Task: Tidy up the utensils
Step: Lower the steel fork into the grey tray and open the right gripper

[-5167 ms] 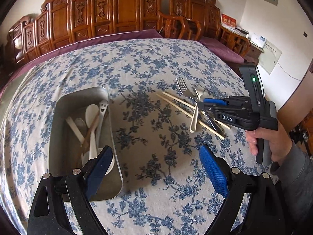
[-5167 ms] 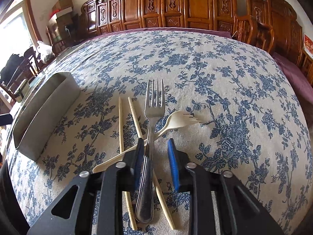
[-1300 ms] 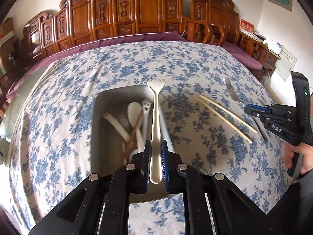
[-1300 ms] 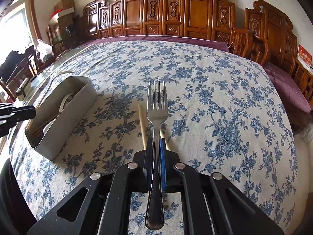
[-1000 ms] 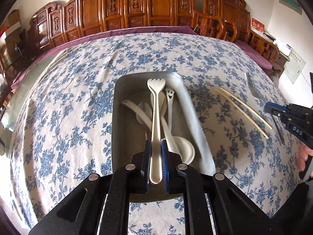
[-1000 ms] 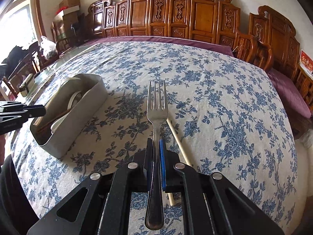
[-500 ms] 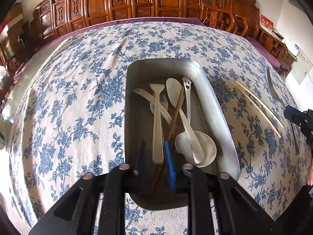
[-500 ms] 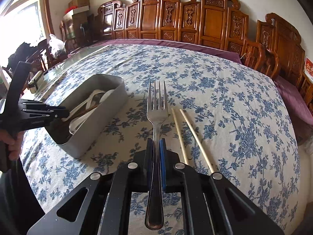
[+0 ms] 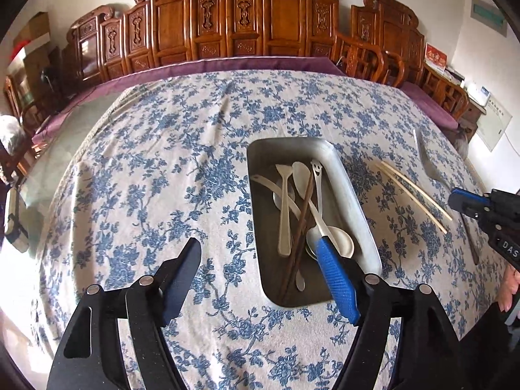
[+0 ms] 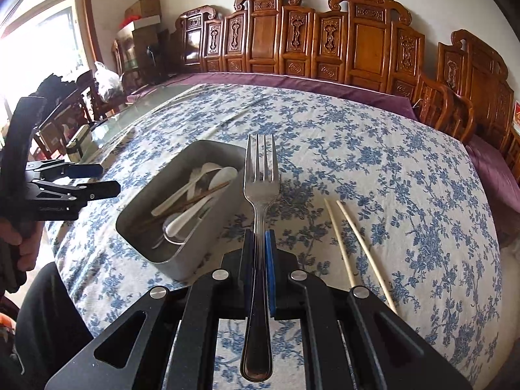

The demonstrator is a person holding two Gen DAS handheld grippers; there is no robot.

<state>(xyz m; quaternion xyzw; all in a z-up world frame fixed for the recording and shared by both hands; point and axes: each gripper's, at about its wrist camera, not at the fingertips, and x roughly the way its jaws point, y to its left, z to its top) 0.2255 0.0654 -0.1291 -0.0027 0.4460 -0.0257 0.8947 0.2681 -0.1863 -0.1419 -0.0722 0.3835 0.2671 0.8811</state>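
**Right wrist view: metal fork ready for the tin**

Right wrist view showed the right gripper (image 10: 259, 243) with its jaws pinched tight on the handle of the metal fork (image 10: 261, 175), tines forward and clear of the surface. The metal tin (image 10: 182, 256) sat just left of the fork, already holding white spoons and dark chopsticks. The left gripper (image 9: 256, 276) hung beside the tin, its jaws having just swung wide with nothing between them; the white plastic fork (image 9: 283, 211) lay loose inside. Two pale chopsticks (image 10: 354, 243) remained on the floral cloth.

To finish well, the fork probably needed carrying over the tin, aligned with its long side, lowered close before release so it would not bounce out or catch the rim. The left gripper ought to keep clear.
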